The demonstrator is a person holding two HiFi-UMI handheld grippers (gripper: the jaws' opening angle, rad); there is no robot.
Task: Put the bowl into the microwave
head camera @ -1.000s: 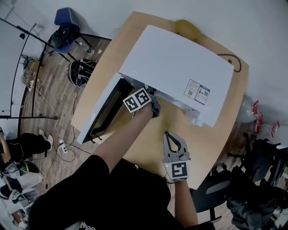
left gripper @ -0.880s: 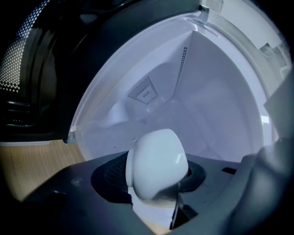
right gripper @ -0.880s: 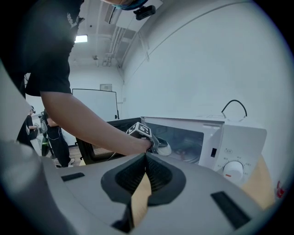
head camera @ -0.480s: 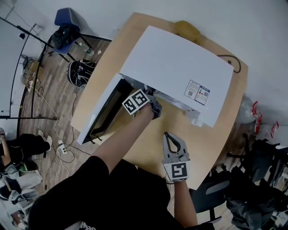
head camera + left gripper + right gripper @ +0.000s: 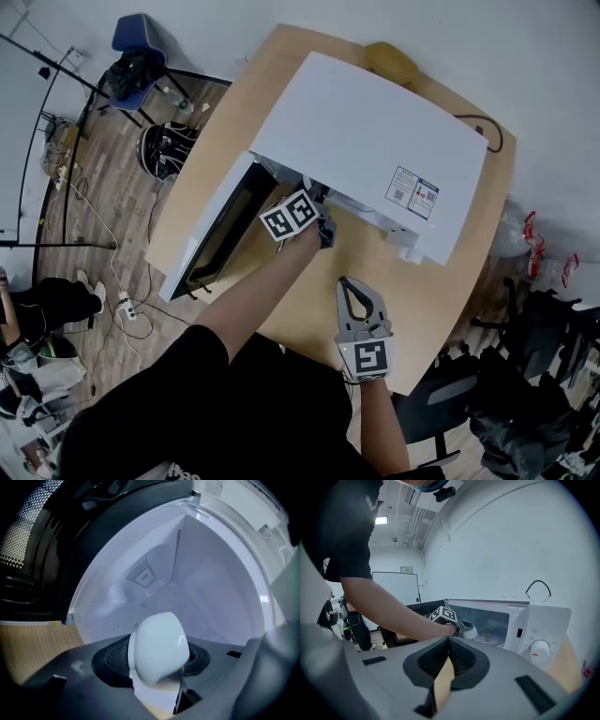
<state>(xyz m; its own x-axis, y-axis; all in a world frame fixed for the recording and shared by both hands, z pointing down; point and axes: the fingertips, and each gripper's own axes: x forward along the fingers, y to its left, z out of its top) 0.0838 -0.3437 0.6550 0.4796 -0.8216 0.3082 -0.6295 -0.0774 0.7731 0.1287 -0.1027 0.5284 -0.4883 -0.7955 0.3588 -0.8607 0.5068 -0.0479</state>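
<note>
A white bowl [image 5: 159, 646] is tipped on its side between the pads of my left gripper [image 5: 157, 657], which is shut on it. It hangs at the mouth of the white microwave [image 5: 366, 141], in front of the empty white cavity [image 5: 187, 583]. The door [image 5: 220, 230] is swung open to the left. In the head view the left gripper [image 5: 317, 217] reaches under the microwave's front edge and the bowl is hidden there. The right gripper view shows the bowl [image 5: 469, 631] at the opening. My right gripper [image 5: 348, 282] hovers over the table in front, shut and holding nothing.
The microwave stands on a round wooden table [image 5: 441, 291]. Its dial [image 5: 539, 649] is on the right panel. A yellow object [image 5: 389, 58] and a black cable [image 5: 478, 122] lie behind it. A blue chair [image 5: 141, 42] and floor clutter are at left, a black chair [image 5: 525, 375] at right.
</note>
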